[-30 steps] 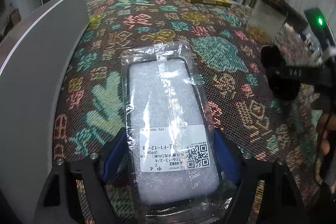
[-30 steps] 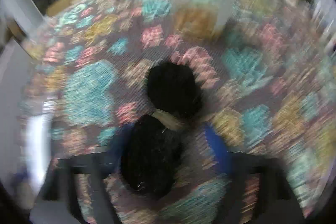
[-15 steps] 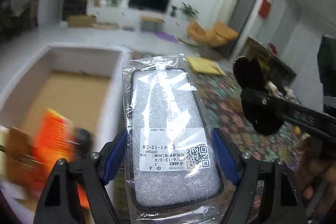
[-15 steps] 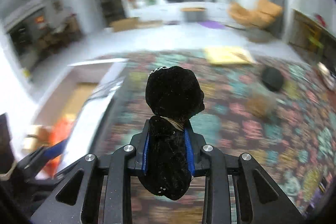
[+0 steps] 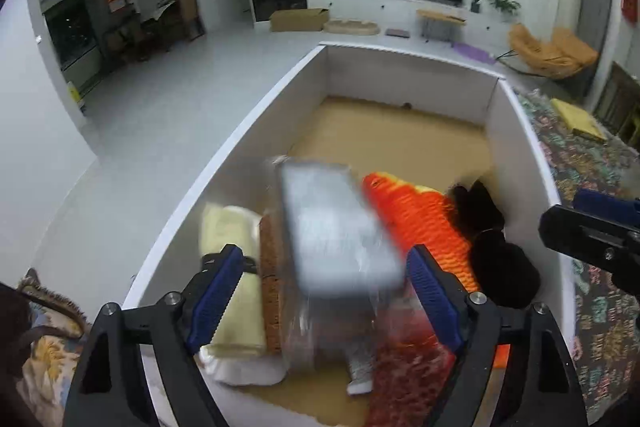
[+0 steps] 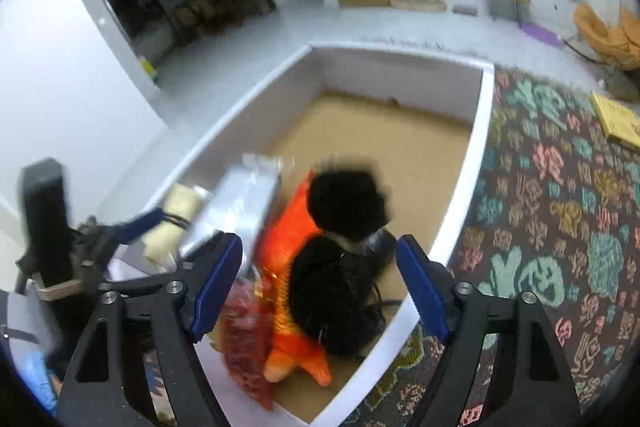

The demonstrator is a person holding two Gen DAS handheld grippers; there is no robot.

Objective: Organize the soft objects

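Observation:
A white-walled box (image 5: 520,155) with a brown floor holds several soft things. My left gripper (image 5: 324,291) is open above it; the plastic-wrapped phone case (image 5: 336,231) is blurred, falling free between its fingers. My right gripper (image 6: 320,283) is open over the box (image 6: 472,163); the black fuzzy toy (image 6: 340,239) is loose below it, on an orange plush (image 6: 284,239). The black toy (image 5: 496,263) and orange plush (image 5: 416,215) also show in the left wrist view. The phone case (image 6: 240,203) shows blurred in the right wrist view.
In the box lie a pale yellow roll (image 5: 232,291), a brown sponge-like slab (image 5: 272,291) and a red mesh bag (image 5: 408,375). A patterned tablecloth (image 6: 560,207) lies right of the box, with a yellow packet (image 6: 616,119) on it. The far half of the box floor is bare.
Both grippers moved from over the tablecloth to above the box and opened. The phone case and the black toy have left the jaws and are dropping into the box.

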